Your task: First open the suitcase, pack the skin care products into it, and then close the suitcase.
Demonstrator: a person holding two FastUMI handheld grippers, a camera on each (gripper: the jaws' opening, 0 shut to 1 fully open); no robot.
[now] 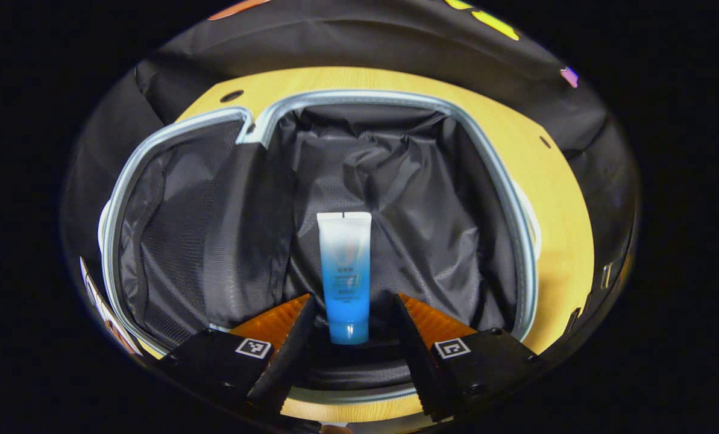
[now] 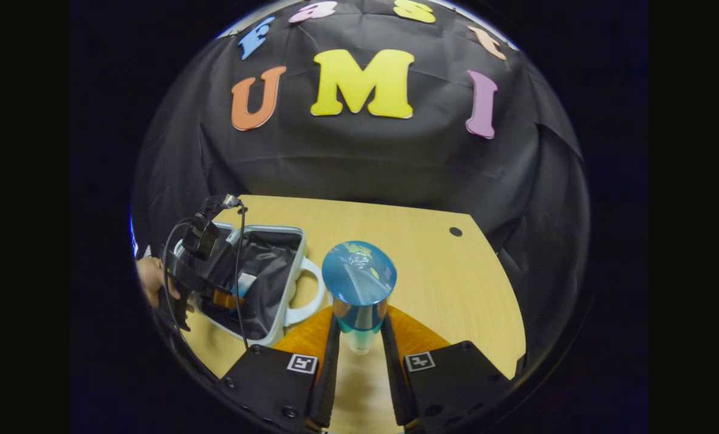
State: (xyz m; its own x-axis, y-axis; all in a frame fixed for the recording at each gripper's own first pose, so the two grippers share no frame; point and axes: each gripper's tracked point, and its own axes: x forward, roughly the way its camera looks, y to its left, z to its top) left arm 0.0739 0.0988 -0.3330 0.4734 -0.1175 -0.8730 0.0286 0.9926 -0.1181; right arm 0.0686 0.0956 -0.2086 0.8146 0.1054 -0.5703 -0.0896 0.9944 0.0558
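Observation:
The suitcase (image 1: 519, 241) lies open on the table, with a pale rim and black lining. A white-to-blue tube (image 1: 345, 265) rests on the lining, cap toward me. My left gripper (image 1: 353, 296) hangs open over it, its fingers on either side of the cap end and clear of it. In the right gripper view, my right gripper (image 2: 360, 316) is shut on a clear bottle with a round blue cap (image 2: 359, 274), held upright above the table. Farther left there, the left gripper (image 2: 214, 289) sits over the open suitcase (image 2: 287, 241), held by a hand (image 2: 151, 280).
The wooden table (image 2: 437, 271) has bare surface to the right of the suitcase, with a small round hole (image 2: 455, 231) near its far corner. The suitcase's white handle (image 2: 305, 295) points toward my right gripper. Black cloth walls close in the back and sides.

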